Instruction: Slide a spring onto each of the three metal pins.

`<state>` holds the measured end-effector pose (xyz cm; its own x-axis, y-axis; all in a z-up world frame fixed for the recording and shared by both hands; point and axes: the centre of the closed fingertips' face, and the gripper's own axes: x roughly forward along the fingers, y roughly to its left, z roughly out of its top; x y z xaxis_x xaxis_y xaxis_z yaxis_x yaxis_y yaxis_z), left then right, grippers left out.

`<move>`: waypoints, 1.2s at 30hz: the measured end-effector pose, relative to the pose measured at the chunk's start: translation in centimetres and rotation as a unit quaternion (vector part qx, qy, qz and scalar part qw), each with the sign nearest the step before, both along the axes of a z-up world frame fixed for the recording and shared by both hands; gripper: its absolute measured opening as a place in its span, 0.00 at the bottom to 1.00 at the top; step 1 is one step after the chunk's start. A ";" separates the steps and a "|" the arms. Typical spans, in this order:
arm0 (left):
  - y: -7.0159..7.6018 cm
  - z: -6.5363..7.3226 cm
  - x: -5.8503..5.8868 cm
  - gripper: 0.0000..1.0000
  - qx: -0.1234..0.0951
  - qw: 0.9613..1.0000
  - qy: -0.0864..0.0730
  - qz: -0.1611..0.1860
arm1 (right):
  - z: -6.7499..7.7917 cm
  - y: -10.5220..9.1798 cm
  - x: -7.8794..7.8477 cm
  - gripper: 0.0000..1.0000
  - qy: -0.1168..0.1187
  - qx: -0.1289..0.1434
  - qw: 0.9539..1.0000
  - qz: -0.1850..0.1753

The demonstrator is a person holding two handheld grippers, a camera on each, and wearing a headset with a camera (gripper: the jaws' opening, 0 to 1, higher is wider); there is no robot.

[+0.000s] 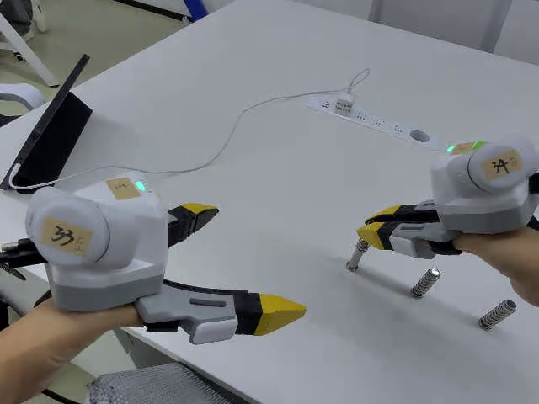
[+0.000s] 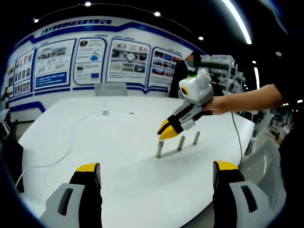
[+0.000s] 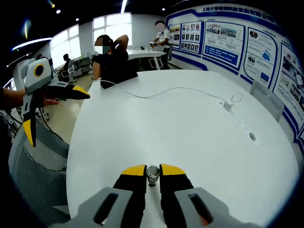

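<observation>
Matt white table (image 1: 278, 168), smooth. The spring (image 3: 152, 175) glints, bare coiled metal. Left gripper (image 1: 248, 261) wears satin plastic, paper label (image 1: 66, 236) stuck on.

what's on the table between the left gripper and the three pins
Nothing: in the head view and the left gripper view, bare white table runs from the left gripper to the pins.

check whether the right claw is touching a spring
Touching. The right gripper view shows the spring pinched between both tips of the right claw, with no gap on either side.
</observation>
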<state>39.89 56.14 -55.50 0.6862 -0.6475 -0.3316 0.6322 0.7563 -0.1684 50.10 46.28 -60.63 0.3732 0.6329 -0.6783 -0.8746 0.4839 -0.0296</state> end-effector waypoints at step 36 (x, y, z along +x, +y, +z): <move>-0.6 1.1 -0.4 0.99 0.006 1.000 -0.004 0.004 | -1.5 -1.0 -1.1 0.18 -0.006 -0.004 1.000 0.000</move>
